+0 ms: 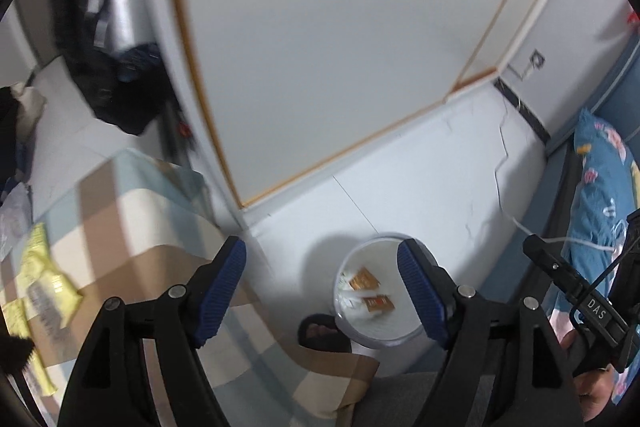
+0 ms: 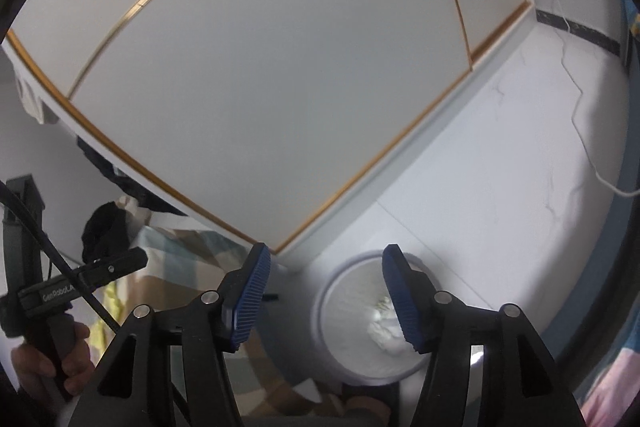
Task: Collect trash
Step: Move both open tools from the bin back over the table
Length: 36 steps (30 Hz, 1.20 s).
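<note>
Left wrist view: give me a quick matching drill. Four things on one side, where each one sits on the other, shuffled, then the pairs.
Things:
1. orange packets
2. yellow wrappers
3. white bin
4. floral pillow

Places:
A. on the checked cloth, left
B. at the right edge of the view
C. inside the bin
D. on the pale floor, next to a slippered foot

Pairs: 1-C, 2-A, 3-D, 4-B
</note>
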Motion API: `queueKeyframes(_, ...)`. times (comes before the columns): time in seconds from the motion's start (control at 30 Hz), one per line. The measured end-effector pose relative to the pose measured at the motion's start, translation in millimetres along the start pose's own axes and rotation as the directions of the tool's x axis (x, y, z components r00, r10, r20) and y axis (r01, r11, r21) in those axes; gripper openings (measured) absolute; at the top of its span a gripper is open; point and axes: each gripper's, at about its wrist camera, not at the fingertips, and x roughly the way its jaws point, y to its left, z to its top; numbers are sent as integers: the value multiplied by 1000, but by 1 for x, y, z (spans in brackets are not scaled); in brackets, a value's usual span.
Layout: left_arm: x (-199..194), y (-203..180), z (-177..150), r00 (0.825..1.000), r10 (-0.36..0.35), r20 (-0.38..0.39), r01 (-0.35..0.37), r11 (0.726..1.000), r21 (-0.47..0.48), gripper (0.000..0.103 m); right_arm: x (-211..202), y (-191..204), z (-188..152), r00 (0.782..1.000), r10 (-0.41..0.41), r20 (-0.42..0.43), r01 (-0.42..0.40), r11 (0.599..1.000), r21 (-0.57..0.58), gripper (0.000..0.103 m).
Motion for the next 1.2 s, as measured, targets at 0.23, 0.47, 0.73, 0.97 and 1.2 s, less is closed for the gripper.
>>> queueKeyframes(0.23, -54, 41, -13, 989, 54, 135, -41, 995, -94, 81, -39, 67, 8, 995, 24, 93, -9, 987, -158, 66)
queueKeyframes(0.47, -107, 90, -37, 960, 139, 244, -93, 977, -192, 87, -75, 139, 4, 981, 127, 150, -83, 960, -267, 75)
queueKeyframes(0.73, -161, 151, -76, 916, 234, 326, -124, 938, -324, 93, -86, 229, -33, 964, 228, 137, -150, 892, -427, 87)
queueKeyframes(0.97, -182, 215, -114, 876, 341, 341, -164, 876, -454, 95, -57, 291, -76, 955, 291, 48, -224, 822, -523, 89)
queueKeyframes(1.2, -179, 266, -143, 862, 391, 323, -173, 825, -538, 95, -15, 336, -116, 953, 298, -56, -275, 769, -577, 90)
